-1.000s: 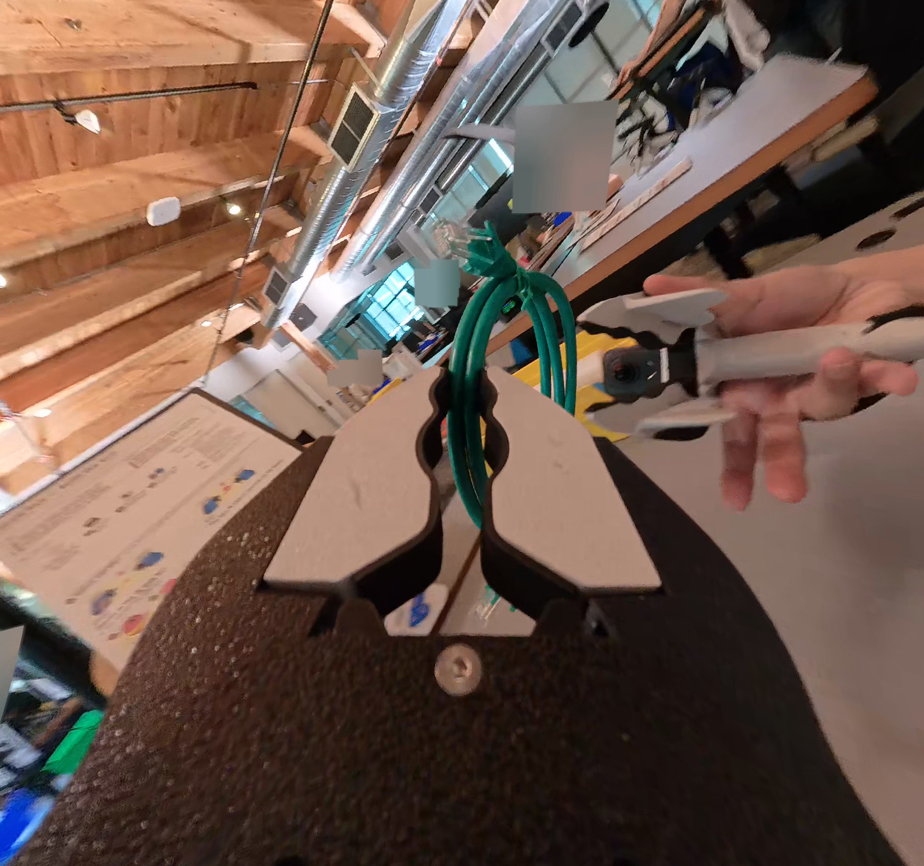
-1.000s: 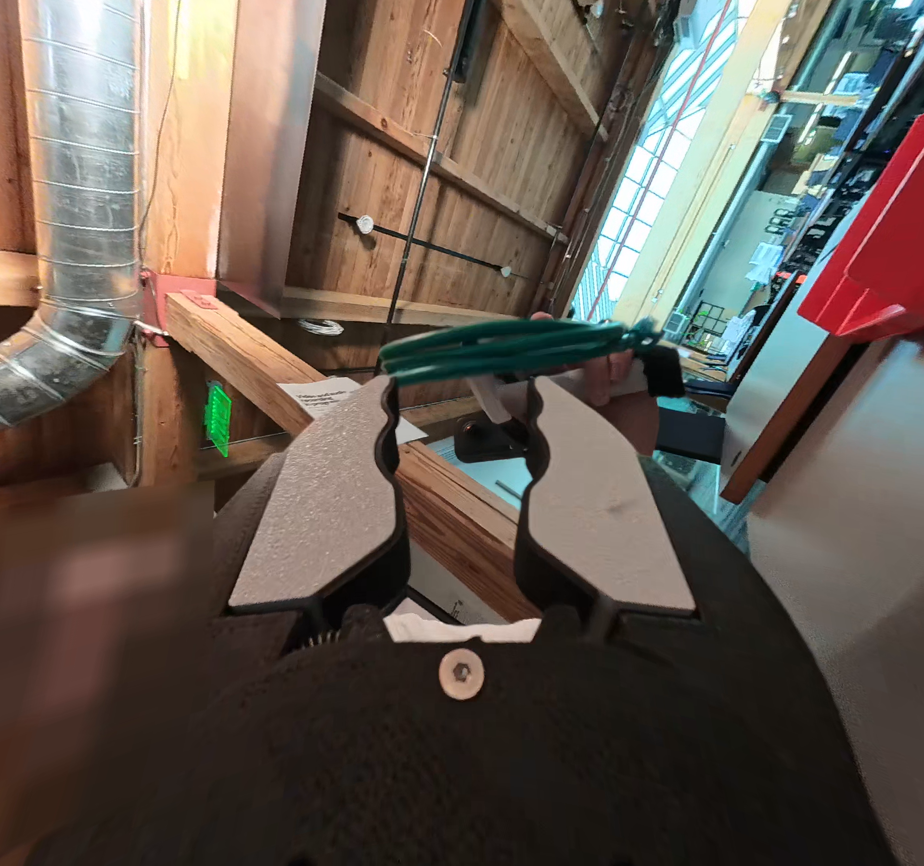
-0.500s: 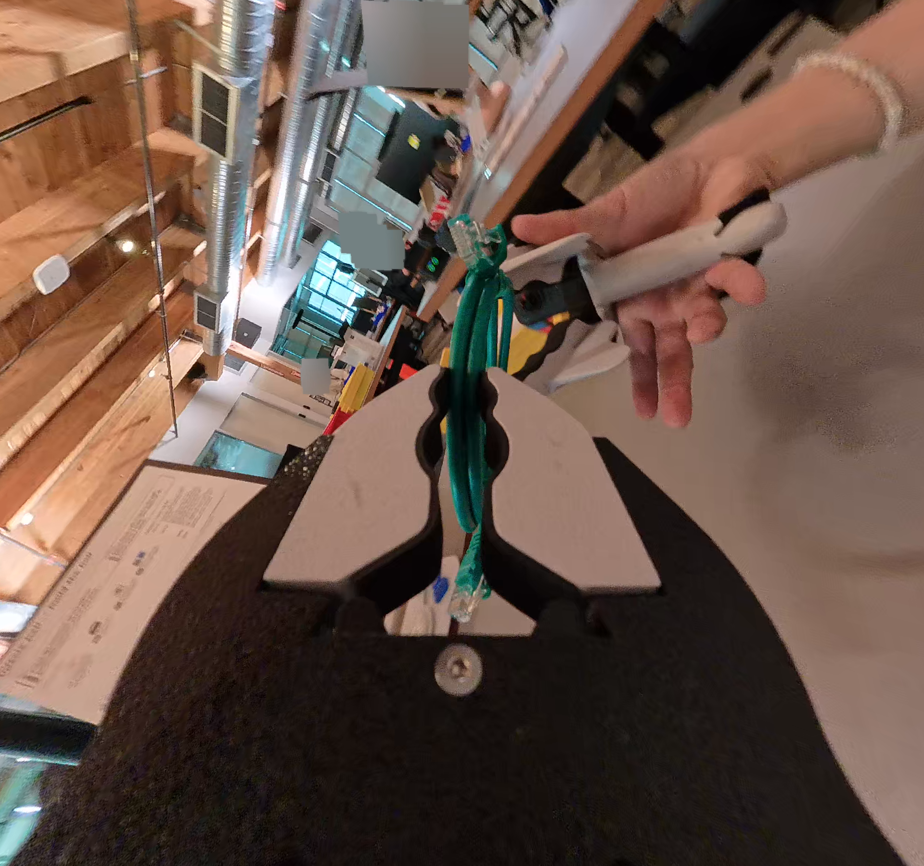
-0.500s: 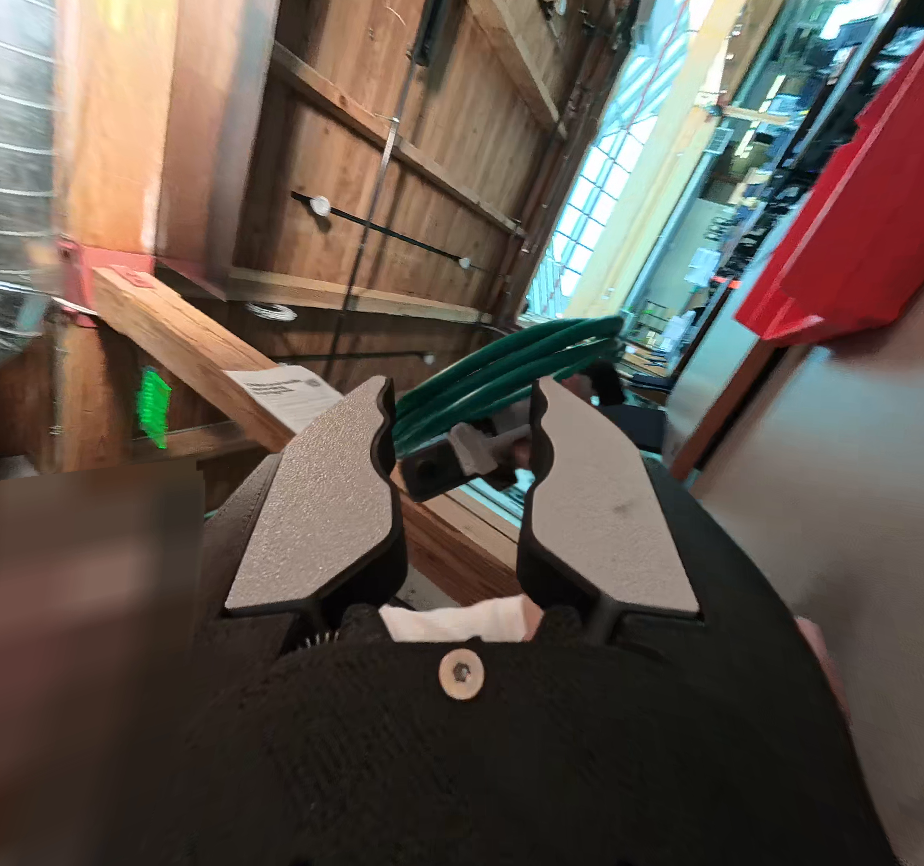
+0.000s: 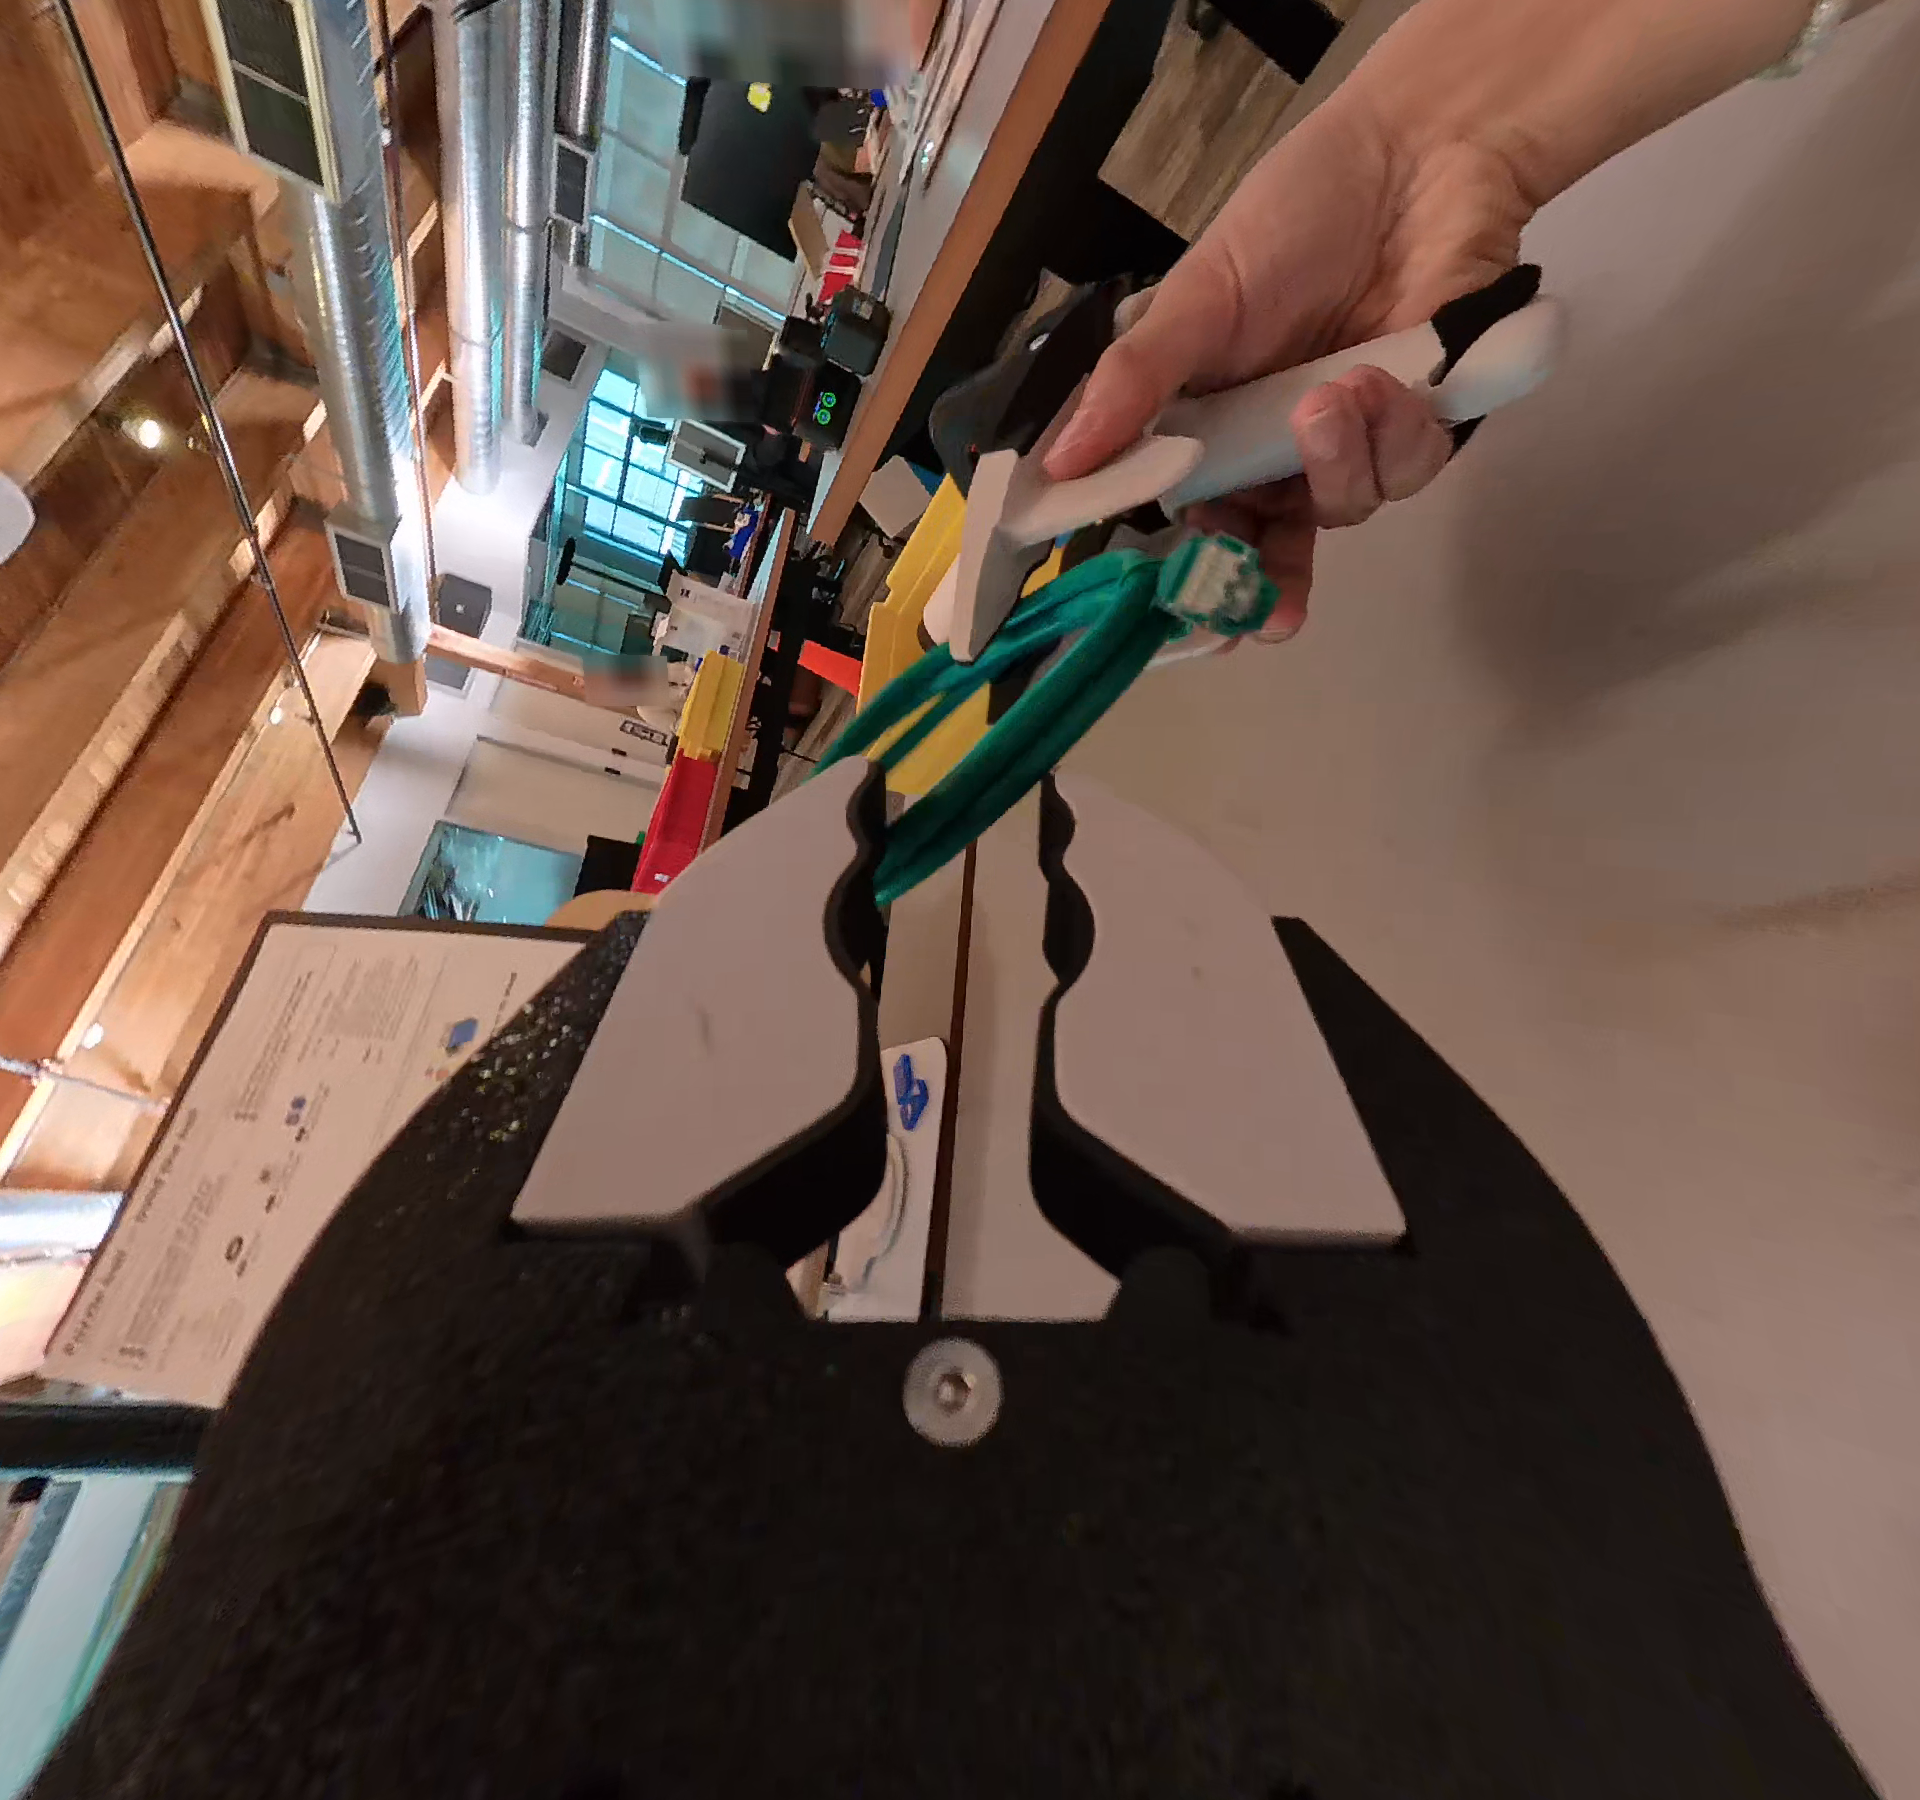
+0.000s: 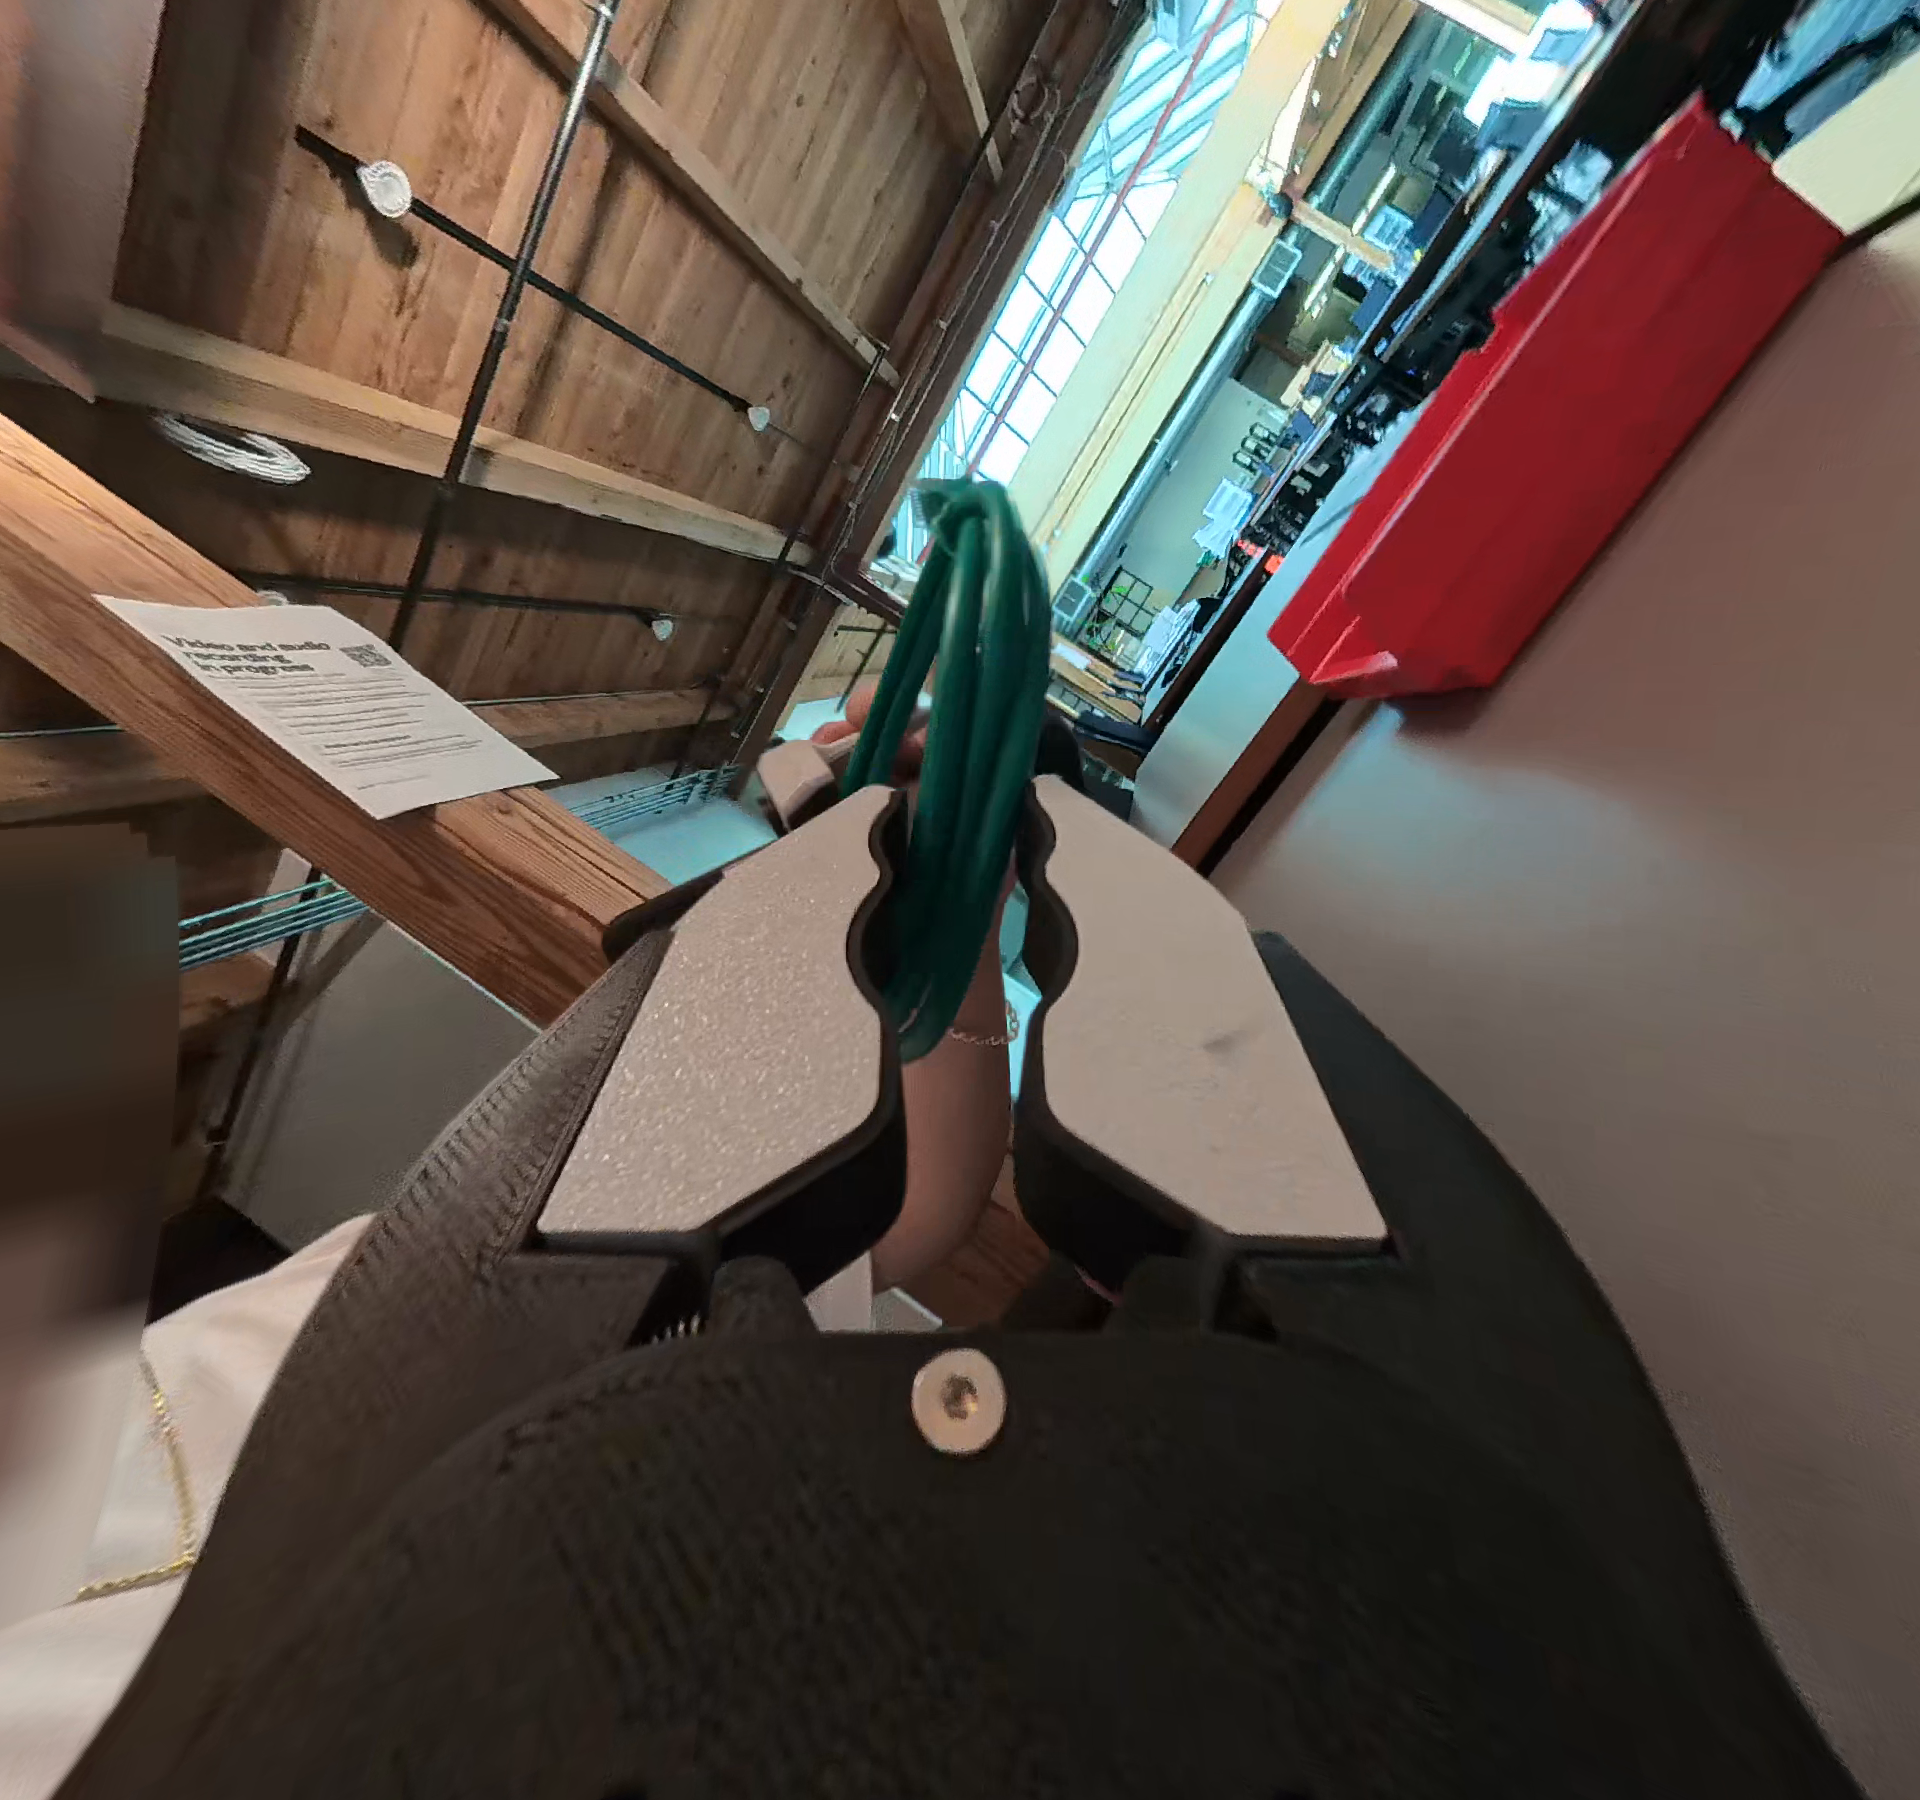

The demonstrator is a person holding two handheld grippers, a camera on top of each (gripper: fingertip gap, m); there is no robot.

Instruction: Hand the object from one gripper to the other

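A coiled green network cable [image 5: 1013, 742] hangs in the air between the two grippers. My left gripper [image 5: 954, 784] is open, and the coil's lower end lies loose between its tips, near the left finger. My right gripper [image 5: 971, 607], held by a hand [image 5: 1351, 233], pinches the coil's upper part just below a clear plug [image 5: 1210, 587]. In the right wrist view the right gripper [image 6: 964, 800] is shut on the cable [image 6: 977, 670], which stands up between its fingers. The left gripper is mostly hidden behind the coil there.
A grey table top [image 5: 1610, 867] fills the right side. Yellow bins [image 5: 909, 597] and a red bin [image 6: 1558, 400] stand at its far edge. A wooden beam with a paper sheet [image 6: 332, 701] is on the left. A printed board [image 5: 260, 1127] stands beside the left gripper. Spacing between my two grippers at the tips: around 7 centimeters.
The right gripper came in and closed on the coil. The left gripper's fingers opened and let go. The coil tilted toward the right gripper.
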